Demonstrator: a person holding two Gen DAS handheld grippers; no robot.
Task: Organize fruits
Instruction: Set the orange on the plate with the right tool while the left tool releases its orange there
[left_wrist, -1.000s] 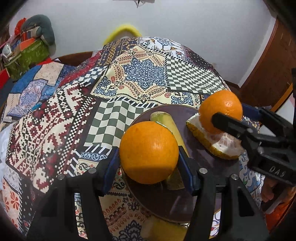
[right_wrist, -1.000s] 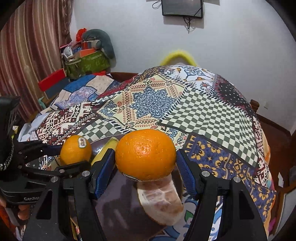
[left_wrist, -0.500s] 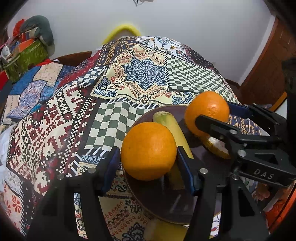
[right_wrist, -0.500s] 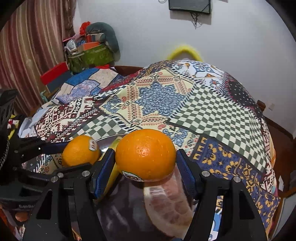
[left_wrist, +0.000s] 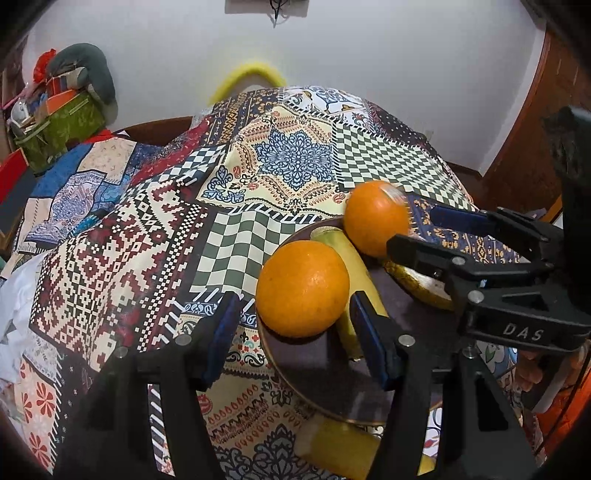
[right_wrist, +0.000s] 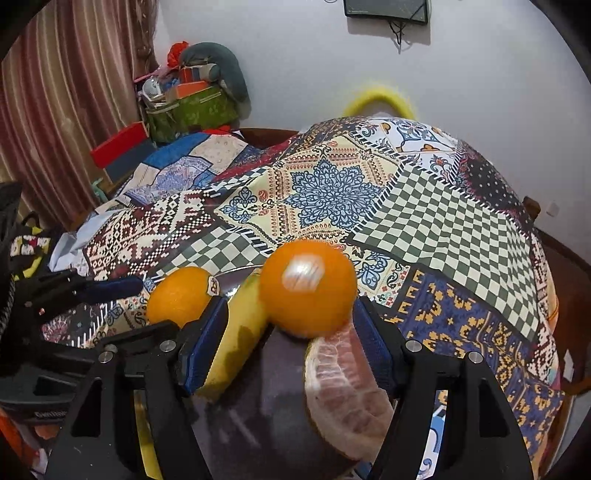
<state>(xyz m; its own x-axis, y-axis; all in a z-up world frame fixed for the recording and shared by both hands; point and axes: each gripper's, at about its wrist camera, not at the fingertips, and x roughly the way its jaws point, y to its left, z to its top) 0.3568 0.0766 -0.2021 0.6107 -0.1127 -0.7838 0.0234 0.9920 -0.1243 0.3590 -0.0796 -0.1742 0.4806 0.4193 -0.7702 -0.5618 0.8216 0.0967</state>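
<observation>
A dark round plate (left_wrist: 325, 373) lies on the patchwork cloth and also shows in the right wrist view (right_wrist: 266, 406). An orange (left_wrist: 302, 288) rests on the plate's left rim between the open jaws of my left gripper (left_wrist: 295, 328), with gaps on both sides. A second orange (right_wrist: 307, 287), blurred, sits at the far rim between the open jaws of my right gripper (right_wrist: 291, 343); it also shows in the left wrist view (left_wrist: 375, 218). A banana (right_wrist: 236, 339) and a peeled pomelo wedge (right_wrist: 347, 391) lie on the plate.
The patchwork cloth (left_wrist: 155, 236) covers the table. A yellow fruit (left_wrist: 332, 454) lies by the plate's near rim. A green basket (right_wrist: 192, 110) with clutter stands at the back left by the curtain. A wooden door (left_wrist: 524, 147) is on the right.
Both grippers have opened and let go of their oranges onto the plate. The right orange has rolled, its sticker now facing the right camera. The right gripper moved left over the plate.
</observation>
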